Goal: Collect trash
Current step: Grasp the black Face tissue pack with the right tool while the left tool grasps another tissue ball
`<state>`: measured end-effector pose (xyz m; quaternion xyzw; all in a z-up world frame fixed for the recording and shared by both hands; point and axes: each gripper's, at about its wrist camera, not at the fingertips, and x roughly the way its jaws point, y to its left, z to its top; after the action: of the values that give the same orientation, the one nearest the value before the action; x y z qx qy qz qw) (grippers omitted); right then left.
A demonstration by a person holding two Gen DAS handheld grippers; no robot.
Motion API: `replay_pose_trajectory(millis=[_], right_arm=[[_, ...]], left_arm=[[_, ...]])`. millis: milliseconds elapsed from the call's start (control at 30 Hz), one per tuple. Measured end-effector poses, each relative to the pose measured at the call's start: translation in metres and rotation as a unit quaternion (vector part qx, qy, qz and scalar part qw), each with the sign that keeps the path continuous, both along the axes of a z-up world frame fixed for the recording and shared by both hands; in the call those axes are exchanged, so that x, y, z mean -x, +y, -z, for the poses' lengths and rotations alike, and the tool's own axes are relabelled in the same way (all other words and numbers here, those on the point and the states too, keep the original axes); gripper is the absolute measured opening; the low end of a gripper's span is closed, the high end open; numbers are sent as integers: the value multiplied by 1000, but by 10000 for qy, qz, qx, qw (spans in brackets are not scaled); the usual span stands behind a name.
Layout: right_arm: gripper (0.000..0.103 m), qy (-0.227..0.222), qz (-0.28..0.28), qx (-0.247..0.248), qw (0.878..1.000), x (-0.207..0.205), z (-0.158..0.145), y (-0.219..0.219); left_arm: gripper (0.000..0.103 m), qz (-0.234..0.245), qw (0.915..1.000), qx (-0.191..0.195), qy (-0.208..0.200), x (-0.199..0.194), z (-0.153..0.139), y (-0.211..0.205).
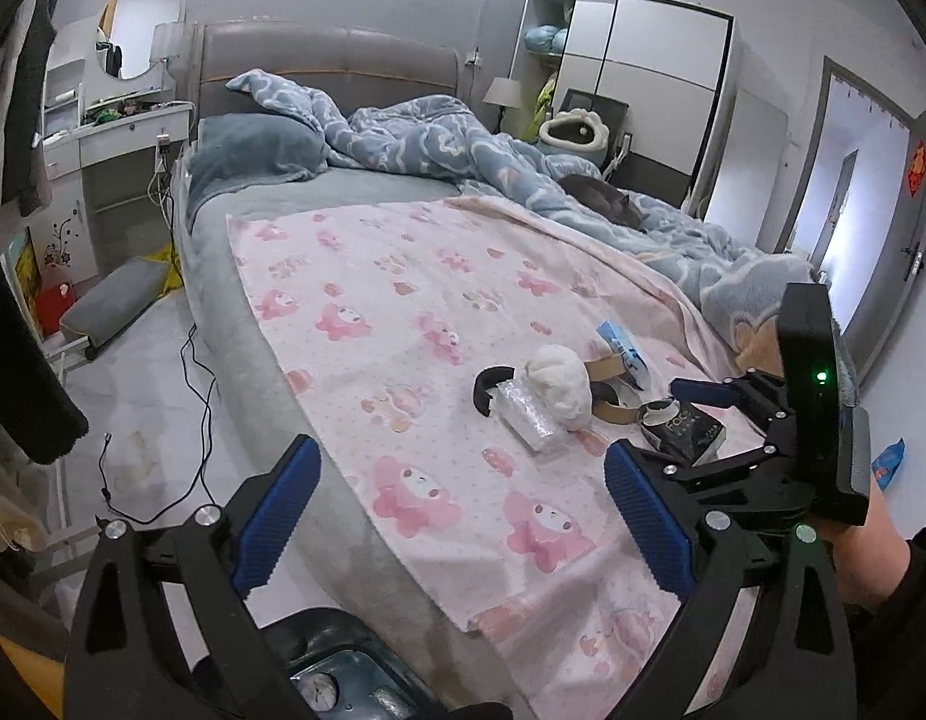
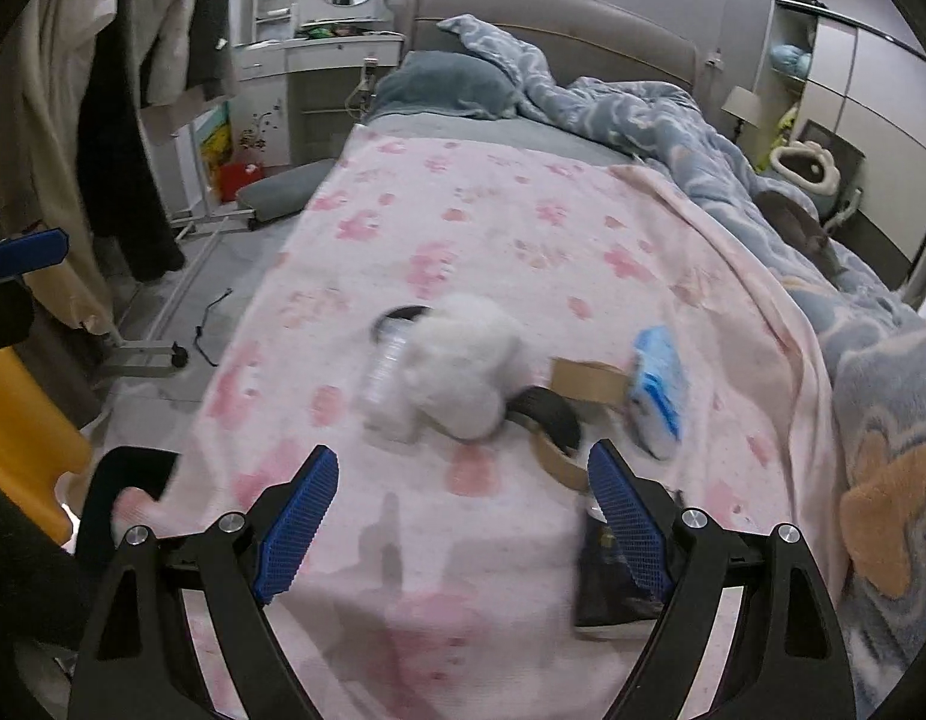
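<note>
Your left gripper [image 1: 460, 516] sits at the bottom of the left wrist view with its blue-padded fingers [image 1: 277, 513] spread wide apart and nothing between them; below it, at the bottom edge, you can see part of a dark bin [image 1: 337, 669]. Your right gripper [image 2: 460, 531], at the bottom of the right wrist view, is likewise wide apart and holds nothing. In the left view that same gripper shows at the lower right, with a green light lit on its body.

Just beyond your right gripper's right finger lies a dark packet [image 1: 685, 429], partly hidden by that finger in the right view. Past it, in the middle of both frames, the trash lies in a loose cluster on the pink blanket [image 1: 403, 312]: a crumpled white wad [image 2: 463, 372] rests against a clear plastic wrapper [image 1: 529, 414], with a black curved strip [image 1: 490, 387] touching the wrapper's far end. To the right of the wad are a brown cardboard ring [image 2: 583, 384] and a blue and white packet [image 2: 658, 390], close together. The right view is motion-blurred, so finer detail there is unclear.

Farther up, a blue patterned duvet [image 1: 439, 138] is bunched along the right side of the bed, a cat [image 1: 601, 195] lies on it, and a grey headboard [image 1: 319, 60] fills the upper middle. A white dressing table [image 1: 109, 126] stands at upper left, a wardrobe [image 1: 649, 78] at upper right.
</note>
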<state>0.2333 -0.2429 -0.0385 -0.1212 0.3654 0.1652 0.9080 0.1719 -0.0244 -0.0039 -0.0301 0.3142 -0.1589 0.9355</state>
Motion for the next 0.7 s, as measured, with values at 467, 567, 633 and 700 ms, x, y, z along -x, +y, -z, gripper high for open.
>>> replay_pose_trajectory(millis=[467,567,633,700], right_arm=[[86,79,449,-199,9988,-11,19,-55],[86,130,539,-303,9980,-13,24,-66],[86,168,578,-309,9977,-14,27,-70],[86,209,592,-333,9975,-15,30,-72]], left_arm=[[97,199,9996,-176,101,-38,18,-44],[97,197,9997,-148,69,-46,19,-50],[97,135,9998,-126,46,-51,19,-54],[97,102,9998,-138,53,-56,20,-57]])
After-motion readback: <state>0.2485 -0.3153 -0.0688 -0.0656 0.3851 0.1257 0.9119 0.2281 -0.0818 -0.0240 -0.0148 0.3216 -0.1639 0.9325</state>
